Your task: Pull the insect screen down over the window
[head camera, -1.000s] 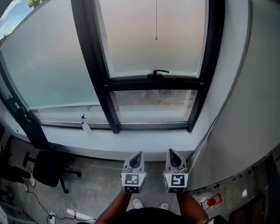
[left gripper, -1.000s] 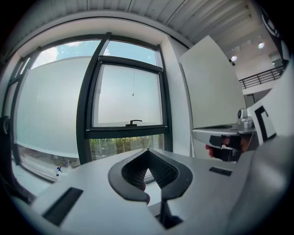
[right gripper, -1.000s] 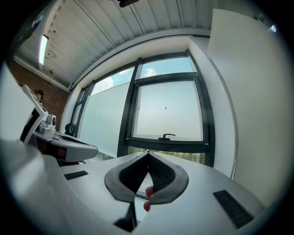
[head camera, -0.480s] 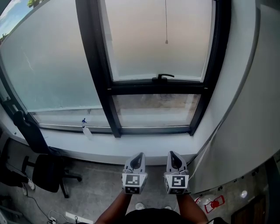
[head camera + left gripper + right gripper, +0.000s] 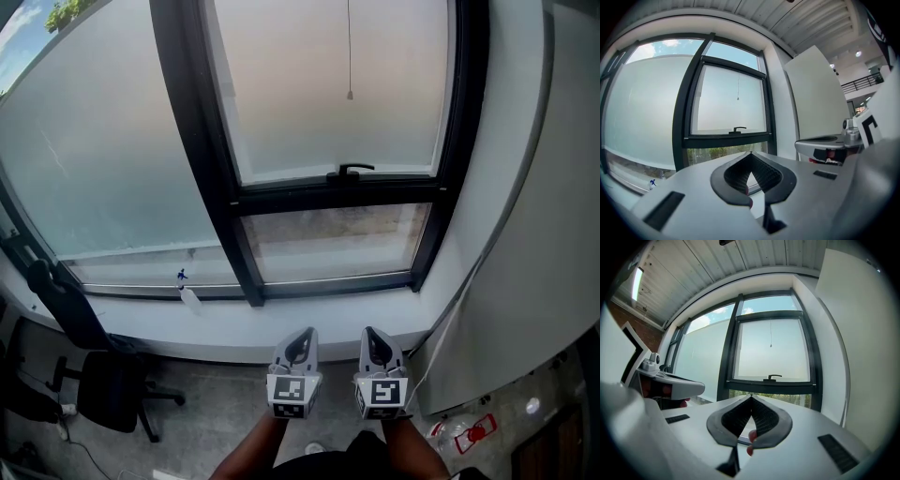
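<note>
The black-framed window (image 5: 342, 187) stands ahead, its upper sash covered by a pale screen (image 5: 337, 84). A thin pull cord (image 5: 349, 56) with a small weight at its end hangs down the middle of the screen. A black handle (image 5: 349, 171) sits on the crossbar. The pull cord (image 5: 770, 336) and the handle (image 5: 774, 377) also show in the right gripper view. My left gripper (image 5: 302, 336) and right gripper (image 5: 372, 334) hang side by side low in the head view, well below the sill, both shut and empty. The cord (image 5: 738, 89) shows far beyond the left gripper (image 5: 749, 153) too.
A white sill (image 5: 281, 319) runs under the window, with a small spray bottle (image 5: 186, 292) on it at the left. A black office chair (image 5: 108, 389) stands on the floor at lower left. A white panel (image 5: 534, 234) leans along the right wall.
The view has tilted slightly, so the window sits a little lower in the picture. Both grippers stay shut, low and side by side.
</note>
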The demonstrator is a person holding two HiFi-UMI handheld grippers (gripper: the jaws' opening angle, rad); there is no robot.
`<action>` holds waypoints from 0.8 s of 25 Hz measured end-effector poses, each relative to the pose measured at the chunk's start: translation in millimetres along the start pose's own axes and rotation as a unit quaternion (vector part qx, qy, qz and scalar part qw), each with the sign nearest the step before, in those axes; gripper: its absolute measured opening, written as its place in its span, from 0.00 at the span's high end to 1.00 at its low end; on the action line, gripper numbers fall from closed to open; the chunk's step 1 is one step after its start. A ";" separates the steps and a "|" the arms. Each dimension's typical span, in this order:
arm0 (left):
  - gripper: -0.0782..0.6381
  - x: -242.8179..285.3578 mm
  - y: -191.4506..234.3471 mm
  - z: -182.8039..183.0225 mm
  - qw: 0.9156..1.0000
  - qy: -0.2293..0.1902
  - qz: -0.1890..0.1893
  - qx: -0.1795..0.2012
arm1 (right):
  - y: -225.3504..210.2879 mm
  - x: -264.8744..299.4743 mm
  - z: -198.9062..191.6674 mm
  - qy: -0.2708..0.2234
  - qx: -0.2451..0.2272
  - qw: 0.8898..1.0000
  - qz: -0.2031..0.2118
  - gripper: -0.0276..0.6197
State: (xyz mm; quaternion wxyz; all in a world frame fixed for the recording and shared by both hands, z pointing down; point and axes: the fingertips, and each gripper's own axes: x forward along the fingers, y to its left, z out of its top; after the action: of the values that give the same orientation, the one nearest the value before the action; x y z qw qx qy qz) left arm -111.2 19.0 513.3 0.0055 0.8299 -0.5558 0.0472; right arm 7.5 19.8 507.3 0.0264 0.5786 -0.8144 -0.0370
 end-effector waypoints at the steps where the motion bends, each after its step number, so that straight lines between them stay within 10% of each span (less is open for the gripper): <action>1: 0.89 4.5 1.5 1.0 1.000 0.000 -0.001 -0.001 | -3.4 3.2 2.6 -0.001 0.002 1.000 -0.002 0.95; 8: 0.89 53.2 12.9 2.7 1.000 0.000 0.005 -0.005 | -32.4 46.7 10.5 -0.016 -0.071 0.997 -0.009 0.95; 20: 0.89 177.3 25.4 36.7 1.000 -0.015 0.018 -0.011 | -109.3 149.9 5.8 -0.013 -0.027 0.999 0.018 0.95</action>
State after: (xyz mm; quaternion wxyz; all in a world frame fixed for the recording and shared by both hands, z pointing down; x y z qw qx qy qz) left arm -65.1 -156.5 490.6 0.0052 0.8202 -0.5713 0.0287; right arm 60.4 -157.3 491.6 0.0325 0.5628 -0.8233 -0.0659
